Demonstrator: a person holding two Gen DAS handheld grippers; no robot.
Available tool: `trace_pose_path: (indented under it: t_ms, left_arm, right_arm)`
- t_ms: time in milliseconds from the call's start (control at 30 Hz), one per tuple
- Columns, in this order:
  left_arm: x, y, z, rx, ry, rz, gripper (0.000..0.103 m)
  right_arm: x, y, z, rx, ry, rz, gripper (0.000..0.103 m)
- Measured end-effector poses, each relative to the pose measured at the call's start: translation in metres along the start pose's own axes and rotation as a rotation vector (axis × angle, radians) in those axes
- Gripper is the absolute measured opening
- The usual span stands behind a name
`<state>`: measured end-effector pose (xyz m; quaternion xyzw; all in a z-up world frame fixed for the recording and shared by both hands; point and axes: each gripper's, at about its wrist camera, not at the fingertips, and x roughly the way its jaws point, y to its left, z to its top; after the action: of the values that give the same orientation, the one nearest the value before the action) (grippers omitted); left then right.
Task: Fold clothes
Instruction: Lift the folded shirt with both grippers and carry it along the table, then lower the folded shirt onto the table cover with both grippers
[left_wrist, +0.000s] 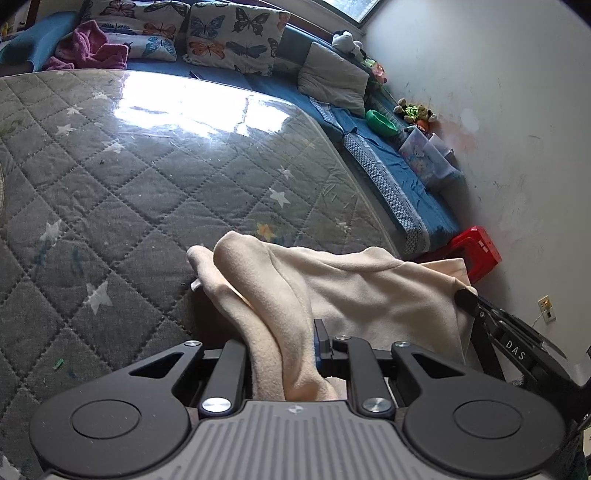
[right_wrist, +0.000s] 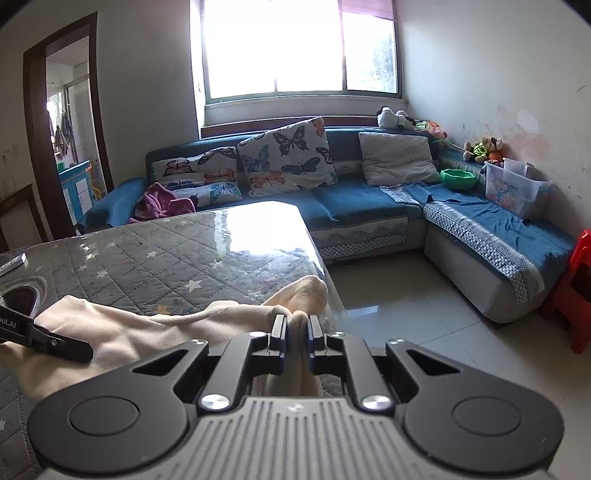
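A cream fleece garment (left_wrist: 354, 295) lies bunched at the near right corner of the quilted grey table (left_wrist: 129, 192). My left gripper (left_wrist: 291, 343) is shut on a thick fold of the garment, which drapes over its left finger and hides it. In the left wrist view my right gripper (left_wrist: 465, 295) holds the garment's right edge. From the right wrist view, my right gripper (right_wrist: 296, 326) is shut on a pinch of the cream garment (right_wrist: 147, 332) near the table's right edge (right_wrist: 325, 273). The left gripper (right_wrist: 86, 352) enters from the left over the cloth.
A blue L-shaped sofa (right_wrist: 354, 206) with butterfly pillows (right_wrist: 288, 155), a grey cushion (right_wrist: 399, 158), a pink cloth (right_wrist: 162, 203), a green bowl (right_wrist: 458, 179) and a clear box (right_wrist: 513, 192) wraps the far side. A red stool (right_wrist: 576, 291) stands right. Tiled floor (right_wrist: 413, 317) lies beside the table.
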<state>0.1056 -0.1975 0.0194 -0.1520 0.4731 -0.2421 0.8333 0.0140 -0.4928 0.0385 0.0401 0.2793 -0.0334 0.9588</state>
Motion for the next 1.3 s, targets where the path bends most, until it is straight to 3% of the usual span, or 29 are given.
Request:
trace_pose_path:
  t_ms: [267,1100,1300]
  left_arm:
    - [0.006,0.000,-0.004,0.027,0.006,0.039,0.017]
    - [0.010,0.016,-0.017,0.024,0.050,0.036,0.017]
    - [0.008,0.017,-0.016,0.022,0.053,0.045,0.021]
  right_arm:
    - [0.008,0.002,-0.003,-0.006,0.013,0.000,0.010]
    - [0.042,0.007,-0.021,-0.037,0.117,-0.038,0.010]
    - [0.038,0.005,-0.024,-0.021,0.110,-0.072,0.016]
